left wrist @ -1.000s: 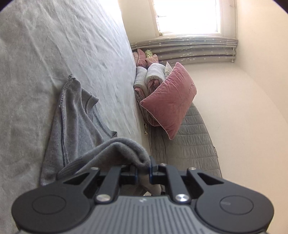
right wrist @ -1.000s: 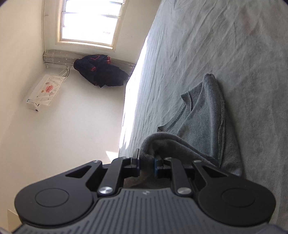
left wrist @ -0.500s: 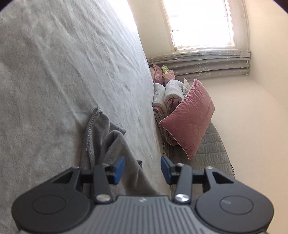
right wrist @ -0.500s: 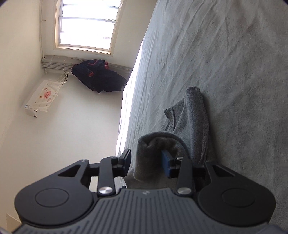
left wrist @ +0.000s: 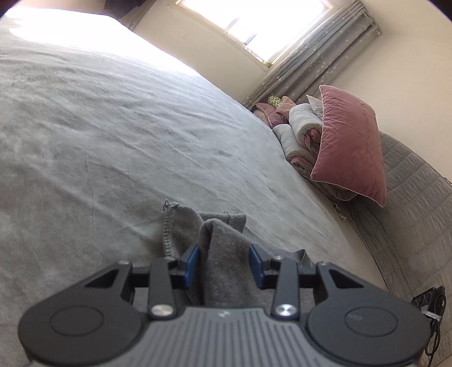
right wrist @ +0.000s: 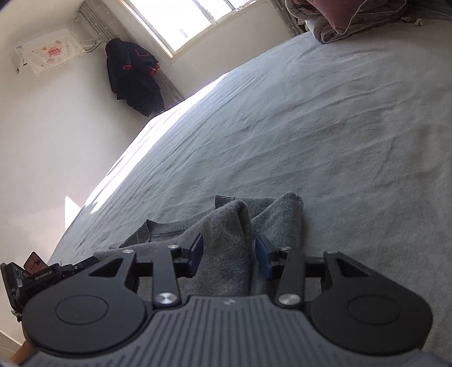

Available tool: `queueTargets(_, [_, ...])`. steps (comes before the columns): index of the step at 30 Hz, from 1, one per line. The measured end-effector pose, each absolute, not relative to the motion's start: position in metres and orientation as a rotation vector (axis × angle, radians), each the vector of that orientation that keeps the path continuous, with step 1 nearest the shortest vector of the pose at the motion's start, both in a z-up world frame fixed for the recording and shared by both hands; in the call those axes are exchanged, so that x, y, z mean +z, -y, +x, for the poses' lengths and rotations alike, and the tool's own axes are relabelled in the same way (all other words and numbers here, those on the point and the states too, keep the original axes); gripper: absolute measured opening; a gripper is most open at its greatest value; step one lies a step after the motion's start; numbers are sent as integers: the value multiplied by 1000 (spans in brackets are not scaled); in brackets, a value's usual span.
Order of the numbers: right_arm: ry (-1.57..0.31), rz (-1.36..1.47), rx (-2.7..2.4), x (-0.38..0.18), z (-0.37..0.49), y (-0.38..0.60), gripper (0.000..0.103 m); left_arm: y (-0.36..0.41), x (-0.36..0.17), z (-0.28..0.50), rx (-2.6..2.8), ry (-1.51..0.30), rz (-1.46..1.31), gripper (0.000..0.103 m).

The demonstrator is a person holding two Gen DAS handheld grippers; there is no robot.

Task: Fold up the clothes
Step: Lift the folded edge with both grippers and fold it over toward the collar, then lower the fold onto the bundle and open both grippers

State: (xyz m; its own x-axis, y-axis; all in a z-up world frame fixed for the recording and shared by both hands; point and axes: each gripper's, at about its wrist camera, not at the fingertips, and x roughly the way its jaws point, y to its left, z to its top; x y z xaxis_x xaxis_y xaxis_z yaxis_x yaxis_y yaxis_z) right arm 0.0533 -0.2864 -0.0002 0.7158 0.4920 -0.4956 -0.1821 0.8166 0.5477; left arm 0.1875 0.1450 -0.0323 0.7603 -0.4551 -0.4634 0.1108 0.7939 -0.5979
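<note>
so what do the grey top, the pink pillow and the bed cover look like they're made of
Grey top: looks like a soft matte knit, maybe cotton jersey or fleece; ribbed neckband, stitched hem, limp folds.
Pink pillow: probably velvet or velour; patchy sheen across the face, pale piping along the edge.
Bed cover: matte grey woven or brushed cloth, fine wrinkles, no shine; fibre cannot be told.

Bed (left wrist: 118, 118): fills left and centre
Pink pillow (left wrist: 350, 141): right, on rolled quilts (left wrist: 299, 127)
Window (right wrist: 180, 22): top
Dark coat (right wrist: 132, 76): upper left
</note>
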Motion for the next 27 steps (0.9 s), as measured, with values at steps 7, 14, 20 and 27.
queueTargets(7, [-555, 360, 310, -7, 62, 260, 12, -130, -25, 193, -303, -579, -515, 8])
queueTargets(14, [-476, 320, 228, 0, 78, 257, 11, -119, -13, 220, -277, -548, -459, 8])
queueTargets(20, [-511, 290, 178, -10, 105, 255, 11, -108, -28, 248, -233, -590, -378, 8])
queueTargets(27, [-555, 242, 155, -17, 117, 253, 12, -102, -37, 247, -202, -610, -281, 16])
